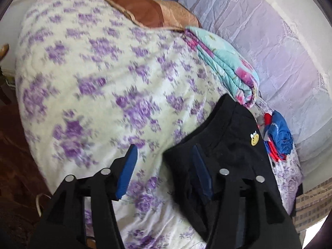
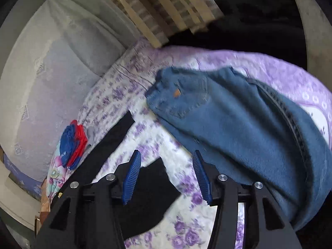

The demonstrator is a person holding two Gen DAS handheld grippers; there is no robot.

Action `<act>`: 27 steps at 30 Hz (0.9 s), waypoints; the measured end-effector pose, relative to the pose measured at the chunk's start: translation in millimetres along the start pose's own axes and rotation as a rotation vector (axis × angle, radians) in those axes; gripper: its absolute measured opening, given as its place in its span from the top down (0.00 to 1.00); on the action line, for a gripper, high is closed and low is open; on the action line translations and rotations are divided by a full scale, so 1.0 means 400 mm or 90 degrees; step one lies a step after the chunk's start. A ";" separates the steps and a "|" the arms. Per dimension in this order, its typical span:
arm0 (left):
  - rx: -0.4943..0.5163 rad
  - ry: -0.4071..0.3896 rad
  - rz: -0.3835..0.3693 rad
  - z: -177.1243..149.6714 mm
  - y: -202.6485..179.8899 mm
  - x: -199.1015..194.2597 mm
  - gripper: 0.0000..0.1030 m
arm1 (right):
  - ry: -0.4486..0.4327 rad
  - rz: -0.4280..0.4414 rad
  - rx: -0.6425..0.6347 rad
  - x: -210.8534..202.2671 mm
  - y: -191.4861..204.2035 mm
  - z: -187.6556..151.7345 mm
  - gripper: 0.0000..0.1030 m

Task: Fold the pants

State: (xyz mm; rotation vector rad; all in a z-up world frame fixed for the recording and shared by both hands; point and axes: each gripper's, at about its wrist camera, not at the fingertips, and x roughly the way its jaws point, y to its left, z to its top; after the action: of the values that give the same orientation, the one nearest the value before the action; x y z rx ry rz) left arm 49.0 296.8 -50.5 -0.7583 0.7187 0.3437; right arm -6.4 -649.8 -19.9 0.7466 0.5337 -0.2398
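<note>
Black pants [image 1: 224, 145] with a small yellow smiley badge [image 1: 254, 139] lie on the bed with the purple-flowered cover [image 1: 93, 83]. In the left wrist view my left gripper [image 1: 166, 157] is open, its right finger over the black fabric near the waistband, its left finger over the bedcover. In the right wrist view my right gripper [image 2: 167, 166] is open above the bed, with a black pant leg end [image 2: 149, 195] lying between and below its fingers. Another black strip [image 2: 112, 141] of the pants runs off to the left.
Folded blue jeans [image 2: 238, 124] lie to the right of the right gripper. A red and blue cloth [image 2: 72, 145] and a floral turquoise quilt [image 1: 226, 64] lie by the wall. A brown pillow [image 1: 153, 10] sits at the bed's far end. Wooden slats [image 2: 161, 10] stand beyond the bed.
</note>
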 end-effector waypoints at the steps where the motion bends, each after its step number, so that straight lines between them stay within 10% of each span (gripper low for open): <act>1: 0.013 -0.015 0.009 0.010 -0.015 -0.012 0.43 | 0.009 0.032 -0.015 0.008 0.028 0.003 0.49; 5: 0.065 0.005 -0.015 0.060 -0.101 0.024 0.41 | 0.205 0.175 -0.061 0.195 0.179 -0.068 0.37; 8: 0.114 0.022 -0.038 0.099 -0.188 0.094 0.35 | 0.374 0.182 -0.062 0.367 0.239 -0.190 0.36; 20: 0.206 0.099 -0.123 0.221 -0.360 0.412 0.36 | 0.328 0.194 -0.127 0.388 0.413 -0.141 0.34; 27: 0.292 0.080 -0.148 0.181 -0.403 0.431 0.96 | 0.355 0.256 -0.239 0.493 0.627 -0.163 0.34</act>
State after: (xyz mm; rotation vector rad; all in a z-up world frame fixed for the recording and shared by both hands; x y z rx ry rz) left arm 290.0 244.2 -53.4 -0.4210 0.7830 -0.0829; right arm 232.9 -429.1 -20.5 0.5307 0.9086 0.4493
